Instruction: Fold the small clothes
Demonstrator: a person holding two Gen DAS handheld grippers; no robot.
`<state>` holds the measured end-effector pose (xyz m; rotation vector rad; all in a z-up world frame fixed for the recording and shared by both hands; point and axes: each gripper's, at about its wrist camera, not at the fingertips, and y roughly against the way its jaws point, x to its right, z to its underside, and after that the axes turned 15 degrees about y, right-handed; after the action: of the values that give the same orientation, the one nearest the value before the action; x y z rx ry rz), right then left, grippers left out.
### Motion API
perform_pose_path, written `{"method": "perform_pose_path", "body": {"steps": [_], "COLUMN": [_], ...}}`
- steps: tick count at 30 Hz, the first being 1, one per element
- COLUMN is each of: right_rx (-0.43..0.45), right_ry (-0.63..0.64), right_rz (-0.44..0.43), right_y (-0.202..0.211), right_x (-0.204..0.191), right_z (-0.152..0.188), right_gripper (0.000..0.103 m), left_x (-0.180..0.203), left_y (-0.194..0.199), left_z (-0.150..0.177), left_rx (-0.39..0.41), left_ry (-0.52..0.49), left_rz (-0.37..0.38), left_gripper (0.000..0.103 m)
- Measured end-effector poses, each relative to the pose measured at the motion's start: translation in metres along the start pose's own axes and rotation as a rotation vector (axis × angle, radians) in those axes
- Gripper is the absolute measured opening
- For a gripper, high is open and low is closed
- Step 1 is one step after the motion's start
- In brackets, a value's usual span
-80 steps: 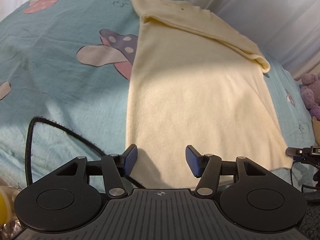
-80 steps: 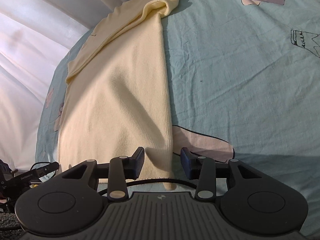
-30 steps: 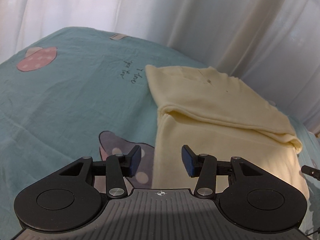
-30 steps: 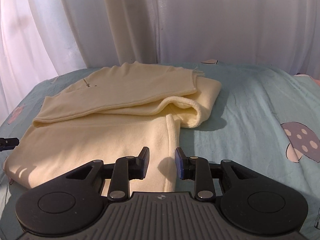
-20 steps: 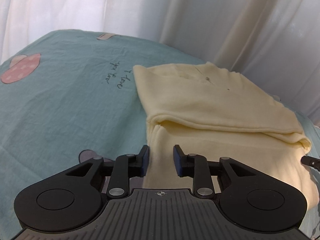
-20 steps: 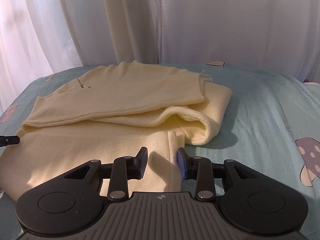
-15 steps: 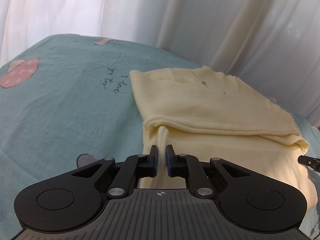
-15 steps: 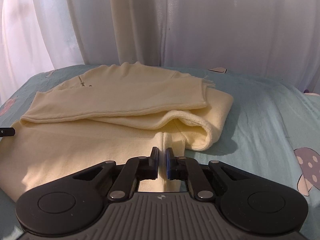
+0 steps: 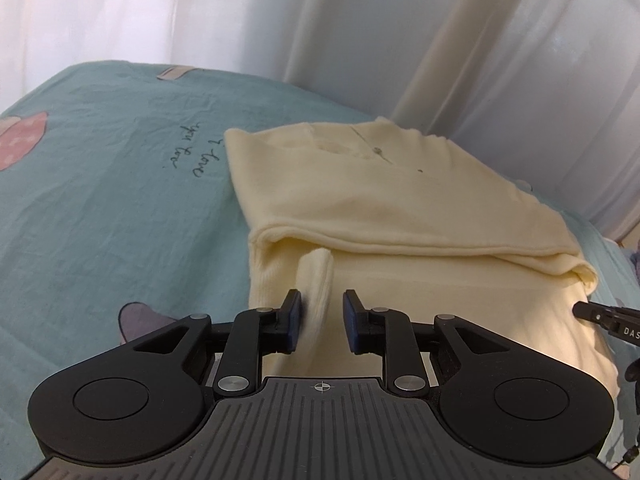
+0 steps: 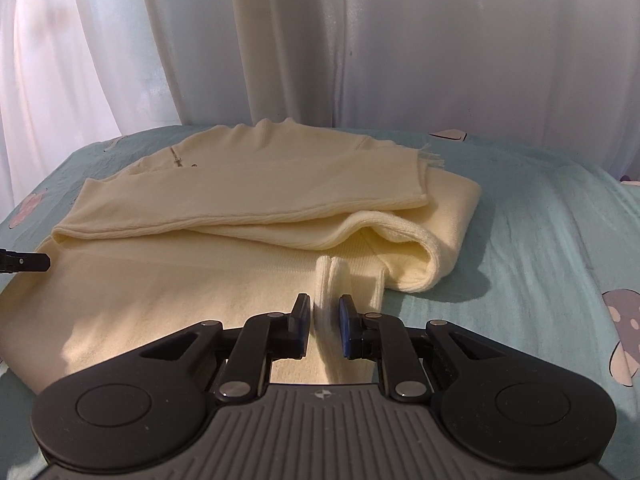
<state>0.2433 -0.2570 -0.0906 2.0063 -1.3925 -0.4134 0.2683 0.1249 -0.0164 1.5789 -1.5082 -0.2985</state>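
- The left gripper (image 9: 322,312) has just been opening. Its pads (image 9: 294,320) stand apart, and a raised ridge of cream knit sits between them, leaning on the left pad and clear of the right one. Nothing is clamped there.
- The right gripper (image 10: 324,312) has just been closing. Its jaws are drawn close on a doubled pleat of the same cloth, which fills the narrow gap between them, so this reads as a pinch on the edge.
- And what they're working is the cream sweater (image 9: 400,216), lying flat directly under and ahead of both sets of fingers. Each gripper is at one side edge of its body.
- Just beyond the fingertips a folded-over sleeve layer crosses the sweater from side to side. Its rolled cuff end lies just past the right fingers.
- It should handle light, soft and limp. The ribbed knit puckers up wherever it's squeezed, and a released pleat sags.
- The best hold looks to be the two side edges, both layers taken together and low on the pads.
- The sweater's length appears to run away from the fingers, with the neckline farthest off toward the white curtain (image 10: 400,60).
- The teal bedsheet (image 9: 100,200) spreads out to either side.
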Motion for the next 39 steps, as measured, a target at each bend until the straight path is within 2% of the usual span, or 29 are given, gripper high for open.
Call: {"method": "perform_pose_path", "body": {"steps": [2, 5, 9, 13, 16, 19, 21, 23, 25, 27, 28, 29, 30, 33, 36, 39], "right_rx": [0.023, 0.091, 0.201, 0.205, 0.154, 0.081, 0.041, 0.042, 0.043, 0.029, 0.022, 0.017, 0.018, 0.038, 0.133, 0.192], "right_ry": [0.016, 0.053, 0.040, 0.004, -0.057, -0.051, -0.047, -0.042, -0.011, 0.016, 0.020, 0.020, 0.024, 0.081, 0.142, 0.153], "right_rz": [0.038, 0.093, 0.120, 0.173, 0.148, 0.134, 0.120, 0.105, 0.093, 0.080, 0.070, 0.066, 0.066, 0.086, 0.153, 0.247], "right_y": [0.004, 0.020, 0.035, 0.008, -0.028, -0.055, -0.061, -0.059, -0.057, -0.059, -0.060, -0.060, -0.060, -0.055, -0.041, -0.048], "right_x": [-0.003, -0.007, 0.001, 0.017, 0.032, 0.037, 0.040, 0.041, 0.039, 0.037, 0.036, 0.035, 0.034, 0.023, 0.016, 0.017], "right_z": [-0.002, -0.012, -0.041, -0.071, -0.078, -0.075, -0.070, -0.065, -0.062, -0.062, -0.062, -0.062, -0.062, -0.068, -0.087, -0.119], "right_gripper": [0.006, 0.006, 0.006, 0.006, 0.006, 0.007, 0.009, 0.019, 0.019, 0.019, 0.019, 0.016, 0.008, 0.006, 0.006, 0.006], "left_x": [0.002, 0.006, 0.011, 0.022, 0.026, 0.024, 0.019, 0.015, 0.013, 0.015, 0.016, 0.018, 0.021, 0.025, 0.038, 0.059], "left_y": [-0.001, 0.012, 0.046, 0.028, -0.011, -0.048, -0.059, -0.059, -0.056, -0.058, -0.060, -0.062, -0.064, -0.062, -0.039, -0.030], "left_z": [0.000, -0.006, -0.041, -0.078, -0.091, -0.092, -0.087, -0.081, -0.076, -0.073, -0.072, -0.071, -0.070, -0.071, -0.089, -0.116], "left_rx": [0.007, 0.053, 0.167, 0.227, 0.184, 0.107, 0.073, 0.064, 0.057, 0.041, 0.032, 0.024, 0.020, 0.037, 0.126, 0.234], "left_ry": [-0.019, -0.020, 0.032, 0.023, 0.020, 0.039, 0.042, 0.037, 0.022, -0.006, -0.022, -0.040, -0.061, -0.073, -0.066, -0.085], "left_rz": [-0.022, -0.022, 0.075, 0.048, 0.001, -0.034, -0.050, -0.022, 0.023, 0.020, 0.018, 0.011, -0.010, -0.019, 0.011, 0.024], "left_gripper": [0.010, 0.009, 0.010, 0.010, 0.010, 0.011, 0.017, 0.033, 0.036, 0.034, 0.029, 0.018, 0.013, 0.010, 0.010, 0.010]}}
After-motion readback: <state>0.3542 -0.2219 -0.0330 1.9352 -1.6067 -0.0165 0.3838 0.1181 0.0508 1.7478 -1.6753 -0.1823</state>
